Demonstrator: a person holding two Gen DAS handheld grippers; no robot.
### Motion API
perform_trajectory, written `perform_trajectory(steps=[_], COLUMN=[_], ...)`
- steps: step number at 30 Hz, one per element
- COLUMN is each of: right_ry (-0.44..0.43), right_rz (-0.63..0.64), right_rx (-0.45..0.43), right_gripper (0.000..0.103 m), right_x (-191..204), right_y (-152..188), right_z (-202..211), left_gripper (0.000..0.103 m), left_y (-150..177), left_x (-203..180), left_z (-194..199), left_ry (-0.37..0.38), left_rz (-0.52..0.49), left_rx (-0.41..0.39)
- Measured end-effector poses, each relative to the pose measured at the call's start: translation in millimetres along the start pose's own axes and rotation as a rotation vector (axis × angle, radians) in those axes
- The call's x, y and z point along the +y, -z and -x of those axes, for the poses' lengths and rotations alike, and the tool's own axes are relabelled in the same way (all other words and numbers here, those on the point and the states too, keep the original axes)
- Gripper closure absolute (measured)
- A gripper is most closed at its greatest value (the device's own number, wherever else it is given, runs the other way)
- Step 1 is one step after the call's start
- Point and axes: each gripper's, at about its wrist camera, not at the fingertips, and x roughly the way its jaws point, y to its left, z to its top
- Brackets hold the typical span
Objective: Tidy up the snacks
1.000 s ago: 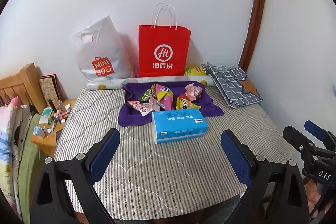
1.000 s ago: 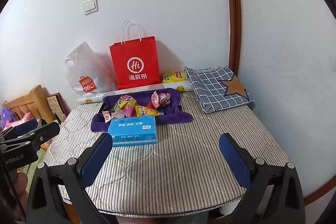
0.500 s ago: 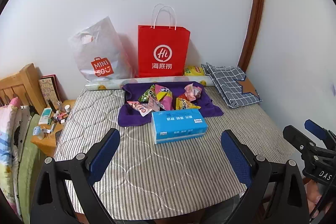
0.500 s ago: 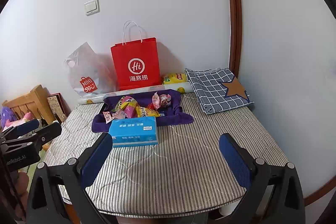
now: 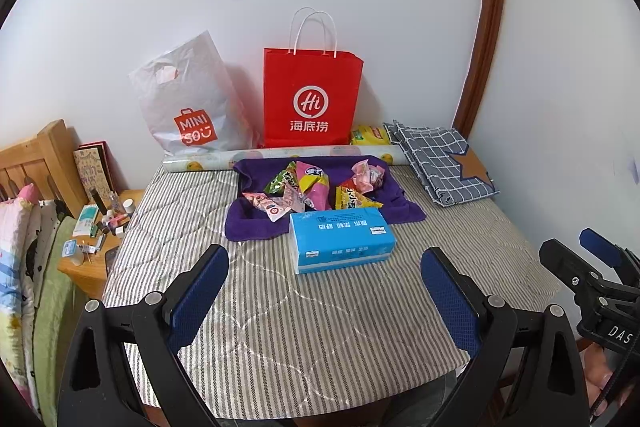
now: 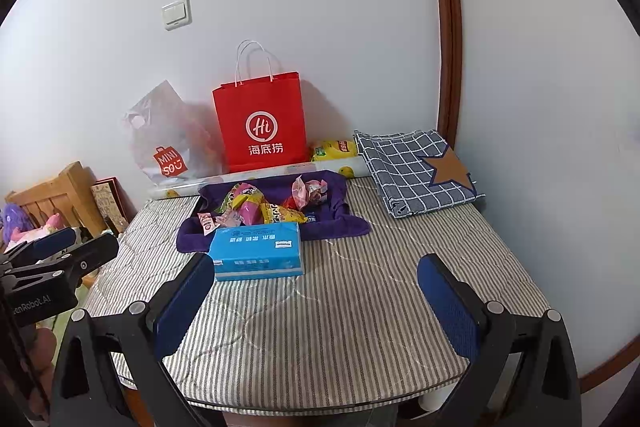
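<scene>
Both claws hang over the near edge of the counter (image 5: 320,327), which is covered with a striped quilted cloth. The left claw (image 5: 324,301) is spread wide with nothing between its blue pads, and the right claw (image 6: 316,301) is likewise spread wide and empty. The snacks (image 5: 312,189) lie in a loose pile of bright packets on a purple cloth (image 5: 248,223) near the middle of the counter, toward the wall. A blue tissue box (image 5: 340,239) sits just in front of the pile, touching the near edge of the purple cloth. Behind the cloth a patterned roll (image 5: 208,161) lies along the wall side, and behind that stand a red paper bag (image 5: 310,99) and a grey plastic bag (image 5: 188,99), both leaning against the wall. A yellow packet (image 5: 370,135) sits just to the right of the red bag, next to a folded checked cloth (image 5: 440,163) with a brown star. In the left wrist view the right claw's black frame shows at the far right edge; in the right wrist view the left claw's frame shows at the far left. A nightstand (image 5: 92,267) with small bottles stands left of the counter.
</scene>
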Motion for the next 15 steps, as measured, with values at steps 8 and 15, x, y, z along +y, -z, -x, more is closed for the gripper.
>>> perform_trajectory(steps=[8,15], right_ry=[-0.005,-0.008], right_rz=[0.008,0.021], right_rx=[0.001,-0.001], right_gripper=[0.000,0.000], right_x=[4.0,8.2], right_y=[1.6,2.0], right_z=[-0.8,-2.5], left_gripper=[0.007,0.007], left_y=[2.0,2.4], left_x=[1.5,1.3], left_z=[-1.0,-0.3], left_ry=[0.011,0.003], left_rz=[0.009,0.003], left_rx=[0.007,-0.008])
